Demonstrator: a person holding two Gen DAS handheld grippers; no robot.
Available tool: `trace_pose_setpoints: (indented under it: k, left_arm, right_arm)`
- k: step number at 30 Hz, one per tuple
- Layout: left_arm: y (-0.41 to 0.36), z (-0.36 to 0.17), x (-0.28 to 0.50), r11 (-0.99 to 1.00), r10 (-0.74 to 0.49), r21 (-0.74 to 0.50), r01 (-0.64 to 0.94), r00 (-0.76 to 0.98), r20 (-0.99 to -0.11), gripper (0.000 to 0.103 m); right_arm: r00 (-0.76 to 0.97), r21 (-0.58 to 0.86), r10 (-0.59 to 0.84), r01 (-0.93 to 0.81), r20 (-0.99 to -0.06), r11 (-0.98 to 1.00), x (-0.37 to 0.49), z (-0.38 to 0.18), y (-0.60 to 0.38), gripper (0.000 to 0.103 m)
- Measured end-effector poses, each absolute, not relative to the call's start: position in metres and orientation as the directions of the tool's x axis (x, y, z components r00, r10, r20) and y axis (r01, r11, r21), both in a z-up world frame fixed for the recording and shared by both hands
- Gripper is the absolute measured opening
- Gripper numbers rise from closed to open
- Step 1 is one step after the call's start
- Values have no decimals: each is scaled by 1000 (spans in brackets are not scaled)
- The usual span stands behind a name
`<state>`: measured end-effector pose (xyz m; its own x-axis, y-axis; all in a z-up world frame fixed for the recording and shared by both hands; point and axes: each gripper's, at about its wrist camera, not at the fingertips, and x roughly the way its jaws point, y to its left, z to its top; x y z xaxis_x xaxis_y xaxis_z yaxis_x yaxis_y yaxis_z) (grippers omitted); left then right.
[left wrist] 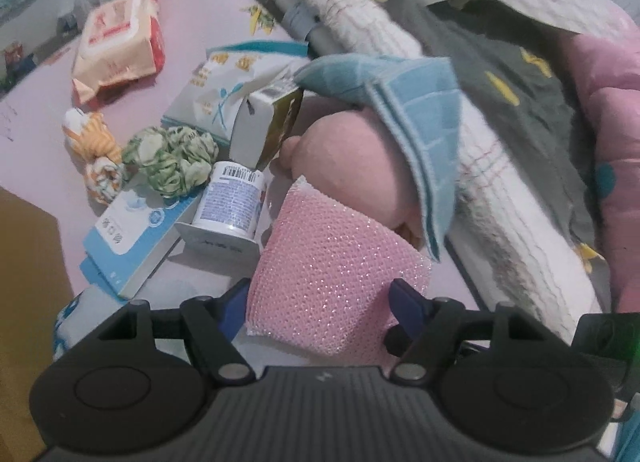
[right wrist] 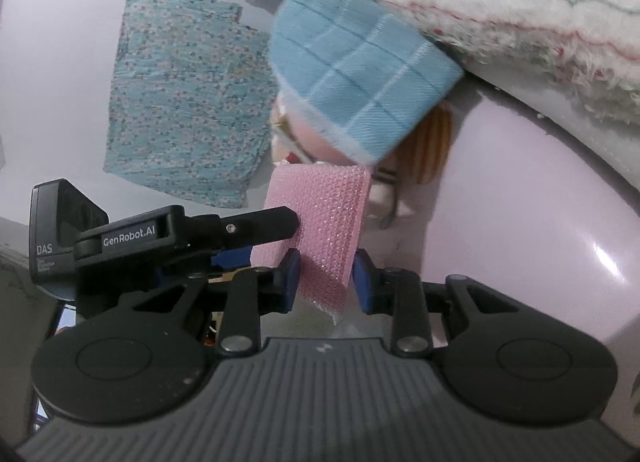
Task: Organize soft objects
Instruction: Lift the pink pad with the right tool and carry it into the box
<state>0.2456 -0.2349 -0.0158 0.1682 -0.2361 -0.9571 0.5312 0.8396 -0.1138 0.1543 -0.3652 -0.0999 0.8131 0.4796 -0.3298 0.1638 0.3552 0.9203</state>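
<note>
A pink glittery mesh sponge [left wrist: 336, 274] sits between the fingers of my left gripper [left wrist: 320, 302], which is closed on its sides. In the right wrist view the same sponge [right wrist: 324, 222] also sits between the blue pads of my right gripper [right wrist: 326, 282], with the left gripper's black finger [right wrist: 260, 228] touching it from the left. A light blue checked cloth [left wrist: 416, 118] drapes over a pink plush toy [left wrist: 352, 158] just beyond the sponge. The cloth also shows in the right wrist view [right wrist: 360, 62].
On the pink table [left wrist: 192, 22] lie a green fabric ball [left wrist: 172, 160], an orange striped plush [left wrist: 94, 142], a white bottle [left wrist: 232, 202], boxes [left wrist: 132, 246] and a wipes pack [left wrist: 120, 42]. A white fuzzy blanket [left wrist: 500, 182] and grey bedding [left wrist: 520, 74] fill the right.
</note>
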Motion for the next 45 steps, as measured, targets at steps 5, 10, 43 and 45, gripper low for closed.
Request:
trace_pose_setpoints:
  k: [5, 10, 43, 45]
  left_arm:
    - [-230, 23, 214, 822, -259, -72, 565, 258, -931, 74]
    - [-213, 66, 187, 814, -290, -39, 579, 346, -892, 74]
    - [199, 31, 200, 958, -145, -249, -142, 508, -849, 68]
    - [202, 20, 207, 961, -125, -230, -155, 498, -858, 66]
  right_arm:
    - [828, 914, 473, 111, -302, 390, 129, -69, -364, 28]
    - [840, 899, 474, 34, -262, 437, 109, -28, -358, 28]
    - [223, 717, 732, -158, -643, 678, 268, 32, -4, 28]
    - [202, 715, 722, -119, -662, 689, 280, 17, 1, 28]
